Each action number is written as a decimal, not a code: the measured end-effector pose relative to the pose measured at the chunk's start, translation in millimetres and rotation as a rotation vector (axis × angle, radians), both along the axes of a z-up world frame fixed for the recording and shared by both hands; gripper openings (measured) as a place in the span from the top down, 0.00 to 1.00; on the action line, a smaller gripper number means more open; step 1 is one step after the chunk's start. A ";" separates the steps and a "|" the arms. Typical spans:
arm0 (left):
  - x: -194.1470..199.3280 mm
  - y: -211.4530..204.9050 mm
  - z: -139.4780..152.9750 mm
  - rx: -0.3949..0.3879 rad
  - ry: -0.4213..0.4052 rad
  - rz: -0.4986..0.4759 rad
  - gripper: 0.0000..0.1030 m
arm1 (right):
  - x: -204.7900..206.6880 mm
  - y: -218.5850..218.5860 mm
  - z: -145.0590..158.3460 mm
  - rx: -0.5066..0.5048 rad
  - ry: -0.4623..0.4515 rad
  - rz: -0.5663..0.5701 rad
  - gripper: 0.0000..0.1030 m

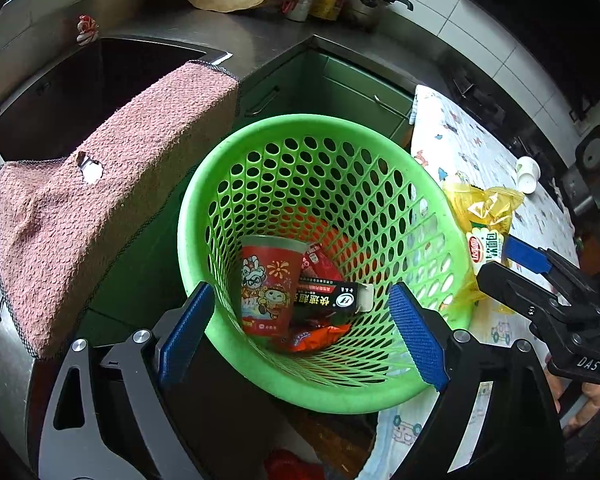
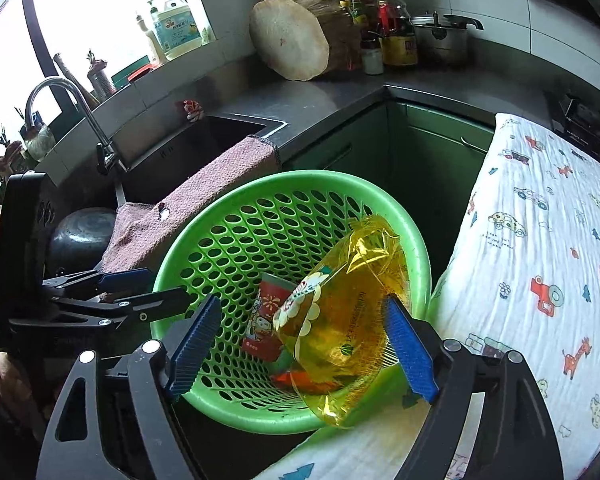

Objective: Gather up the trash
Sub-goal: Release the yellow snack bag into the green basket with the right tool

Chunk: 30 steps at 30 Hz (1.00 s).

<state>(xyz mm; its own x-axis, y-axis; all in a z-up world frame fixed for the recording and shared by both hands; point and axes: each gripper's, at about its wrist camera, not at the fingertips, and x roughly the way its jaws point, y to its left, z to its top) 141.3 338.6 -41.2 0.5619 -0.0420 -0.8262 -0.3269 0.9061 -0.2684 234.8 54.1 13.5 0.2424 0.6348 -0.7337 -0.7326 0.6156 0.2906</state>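
A green perforated basket (image 1: 440, 216) (image 2: 284, 412) holds a red printed cup (image 1: 268, 284) (image 2: 266, 320), a black carton (image 1: 328, 300) and an orange wrapper (image 1: 320, 338). My left gripper (image 1: 300, 328) is open just above the basket's near rim, empty. A yellow see-through bread bag (image 2: 340, 320) (image 1: 480, 216) lies over the basket's right rim. My right gripper (image 2: 304, 340) is open with the bag between its fingers; its left pad is clear of the bag.
A pink towel (image 1: 100, 200) hangs over the sink edge (image 2: 236, 120) to the left. A table with a printed cloth (image 2: 540, 260) stands right, with a small white cup (image 1: 527, 174) on it. Green cabinets (image 1: 340, 88) stand behind.
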 end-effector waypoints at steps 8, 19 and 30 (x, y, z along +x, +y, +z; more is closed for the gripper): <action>-7.1 -2.0 7.3 0.005 -0.009 0.009 0.14 | -1.6 -2.5 0.2 0.038 0.052 0.018 0.22; -16.1 6.1 13.3 0.010 -0.018 0.030 0.13 | -5.3 -2.2 -18.1 0.043 0.131 0.063 0.19; -16.7 11.3 6.8 -0.001 -0.006 0.042 0.13 | -17.7 -11.0 -28.6 -0.005 0.119 0.090 0.18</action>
